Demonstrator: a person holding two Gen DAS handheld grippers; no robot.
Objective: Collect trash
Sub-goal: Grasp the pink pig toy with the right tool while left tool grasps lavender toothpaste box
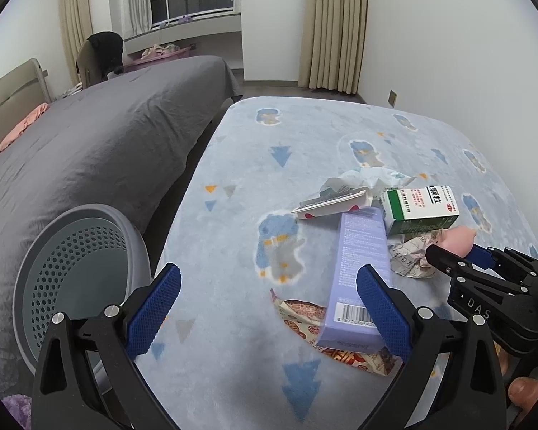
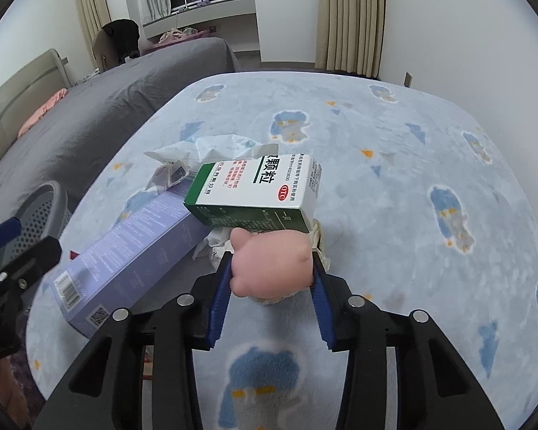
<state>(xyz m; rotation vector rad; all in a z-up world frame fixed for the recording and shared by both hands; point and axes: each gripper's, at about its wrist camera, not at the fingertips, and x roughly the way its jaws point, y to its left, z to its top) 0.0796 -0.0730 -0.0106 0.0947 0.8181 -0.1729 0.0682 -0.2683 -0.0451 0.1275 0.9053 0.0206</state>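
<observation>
Notably, left wrist view: left gripper [image 1: 269, 308] spread wide, empty; purple box [image 1: 358, 279] just beyond its right finger at 1 o'clock; grey perforated bin [image 1: 82, 272] at 9 o'clock.
Right wrist view: right gripper [image 2: 270, 283] clamped on pink soft object [image 2: 270, 263]; green-white medicine box [image 2: 258, 190] at 12 o'clock, touching it.
Surface: pale blue patterned blanket [image 2: 412, 186]; grey bed [image 2: 100, 107] at 10 o'clock.

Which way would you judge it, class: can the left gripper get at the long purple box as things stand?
Probably yes. The left gripper is open and empty, and the purple box lies just ahead with its near end uncovered. The right gripper, shut on a pink object, sits off to the side.
</observation>
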